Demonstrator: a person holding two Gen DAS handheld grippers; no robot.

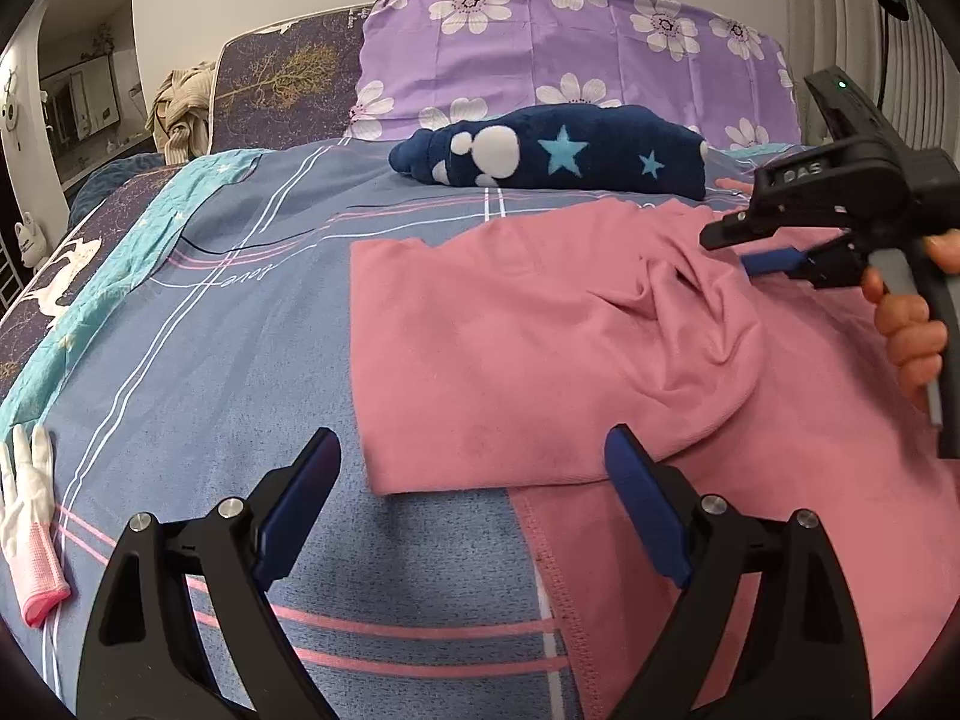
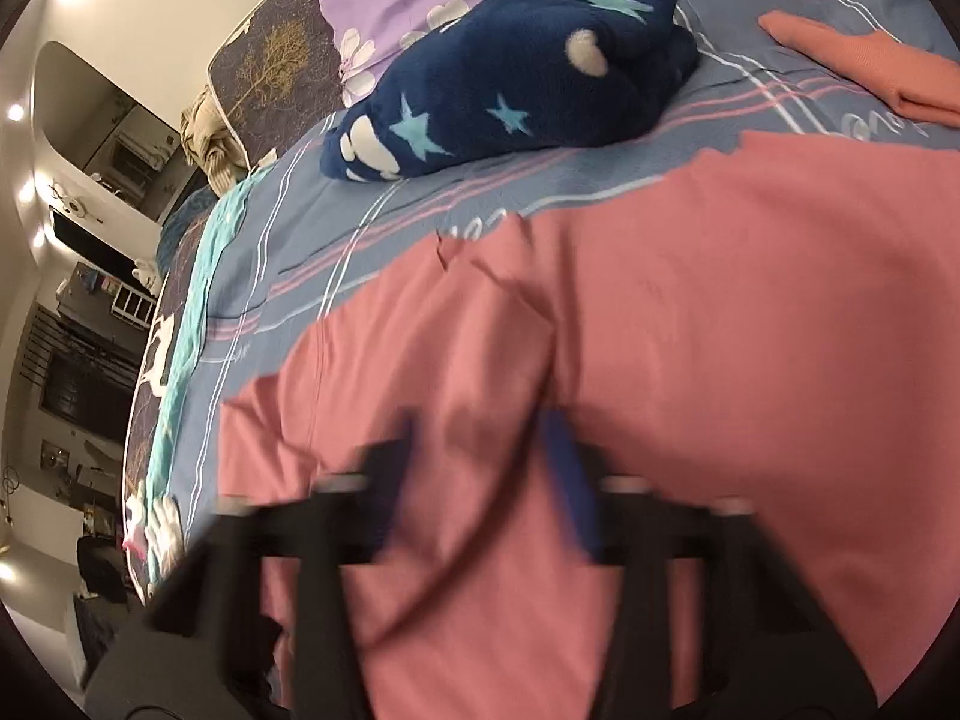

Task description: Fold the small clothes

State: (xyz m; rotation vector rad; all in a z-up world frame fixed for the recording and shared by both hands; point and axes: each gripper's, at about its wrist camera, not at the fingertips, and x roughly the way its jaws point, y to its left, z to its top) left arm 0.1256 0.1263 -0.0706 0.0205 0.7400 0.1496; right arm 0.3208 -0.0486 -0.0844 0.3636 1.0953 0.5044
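Striped bedspread [image 1: 180, 330] under pink garment [image 1: 510, 330], just beyond spread left fingers [image 1: 312, 456]; right fingers [image 2: 564, 468] blurred, spread over it

A rolled navy blanket [image 1: 549, 153] with stars and white dots lies near the head of the bed [image 1: 240, 312], touching the purple flowered pillow [image 1: 576, 54]. A white glove [image 1: 27, 504] with a pink cuff lies at the bed's left edge.
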